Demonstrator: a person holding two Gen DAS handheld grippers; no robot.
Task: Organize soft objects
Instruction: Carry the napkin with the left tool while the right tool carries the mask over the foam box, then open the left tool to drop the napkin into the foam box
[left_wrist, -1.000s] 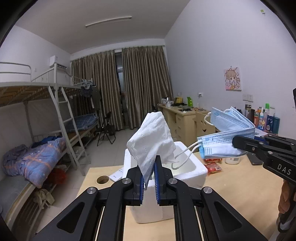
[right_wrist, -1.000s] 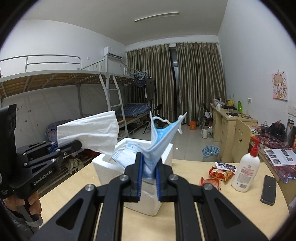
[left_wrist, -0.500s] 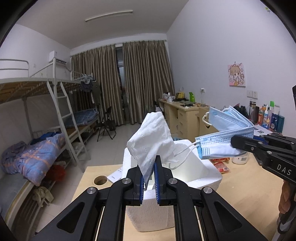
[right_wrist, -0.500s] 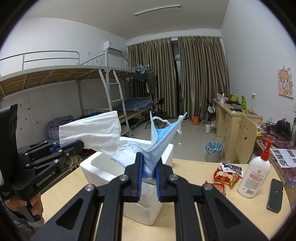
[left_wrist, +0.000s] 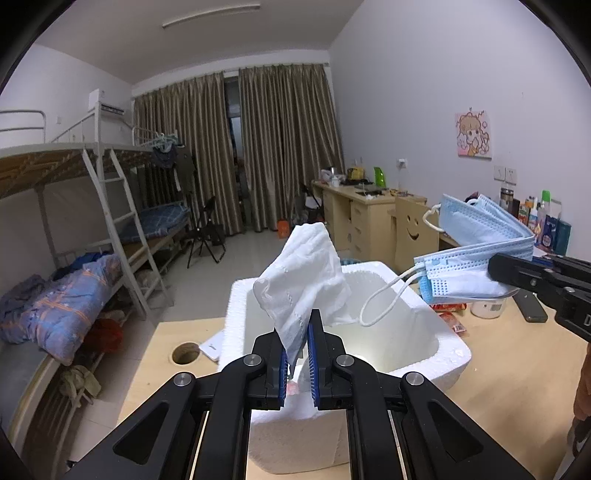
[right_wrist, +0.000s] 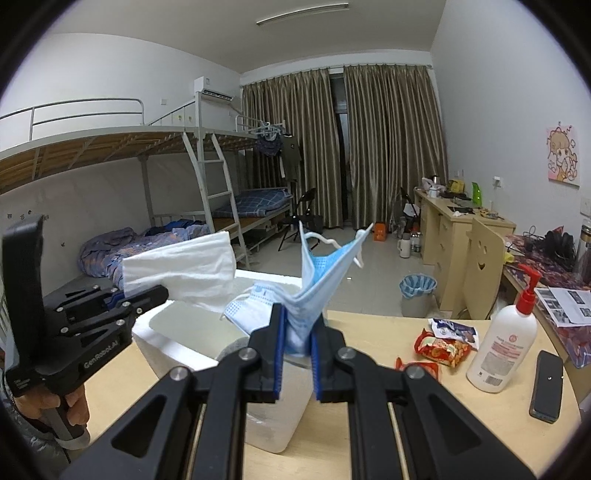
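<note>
My left gripper (left_wrist: 297, 325) is shut on a white cloth (left_wrist: 304, 278), which stands up from the pads over the near rim of a white foam box (left_wrist: 448, 354). My right gripper (right_wrist: 297, 314) is shut on blue face masks (right_wrist: 321, 277), held above the same foam box (right_wrist: 173, 345). In the left wrist view the right gripper (left_wrist: 496, 269) comes in from the right with the blue masks (left_wrist: 476, 254), an ear loop dangling over the box opening. The right wrist view shows the left gripper (right_wrist: 160, 291) at left, the white cloth (right_wrist: 181, 267) sticking out of it.
The foam box stands on a wooden table (right_wrist: 443, 402). Right of it lie snack packets (right_wrist: 443, 347), a pump bottle (right_wrist: 502, 339) and a black phone (right_wrist: 546, 384). A round hole (left_wrist: 185, 352) and a white phone (left_wrist: 212, 345) are left of the box. A hand (right_wrist: 70, 406) holds the left gripper.
Both grippers have moved forward toward the foam box, which now looms larger and lower beneath them. Both grips are unchanged.
</note>
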